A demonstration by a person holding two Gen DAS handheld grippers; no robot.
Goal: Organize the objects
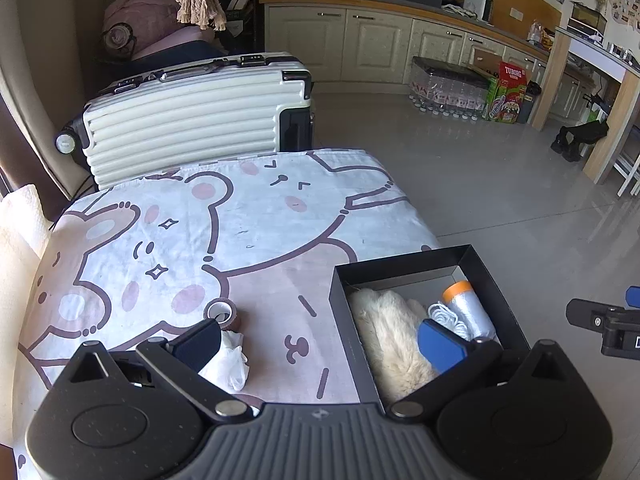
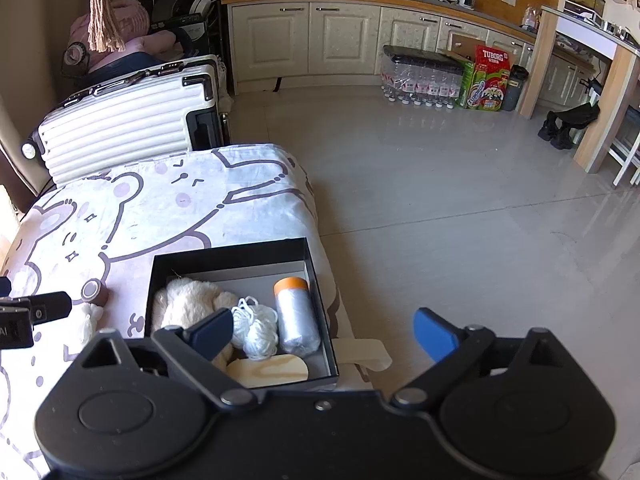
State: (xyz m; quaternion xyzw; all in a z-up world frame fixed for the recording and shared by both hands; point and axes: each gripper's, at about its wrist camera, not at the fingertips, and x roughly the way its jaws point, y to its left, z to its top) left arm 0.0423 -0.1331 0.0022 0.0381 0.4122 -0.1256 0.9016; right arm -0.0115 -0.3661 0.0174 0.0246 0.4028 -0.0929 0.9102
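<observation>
A black box (image 1: pixel 400 265) (image 2: pixel 232 258) sits on the bear-print cloth. It holds a cream plush toy (image 1: pixel 390 332) (image 2: pixel 188 300), a white cord bundle (image 2: pixel 254 330), a silver roll with an orange cap (image 1: pixel 468 308) (image 2: pixel 296 316) and a pale wooden piece (image 2: pixel 268 370). A brown tape roll (image 1: pixel 222 314) (image 2: pixel 94 291) and a crumpled white plastic bag (image 1: pixel 232 360) lie on the cloth left of the box. My left gripper (image 1: pixel 320 344) is open and empty above the bag and the box's left wall. My right gripper (image 2: pixel 324 330) is open and empty over the box's right edge.
The cloth (image 1: pixel 240 216) covers a low table whose right edge drops to a grey tiled floor (image 2: pixel 460 200). A white suitcase (image 1: pixel 192 116) stands behind the table. White paper towel (image 1: pixel 20 224) lies at the far left. Cabinets, bottled water and a green carton (image 2: pixel 486 80) line the back wall.
</observation>
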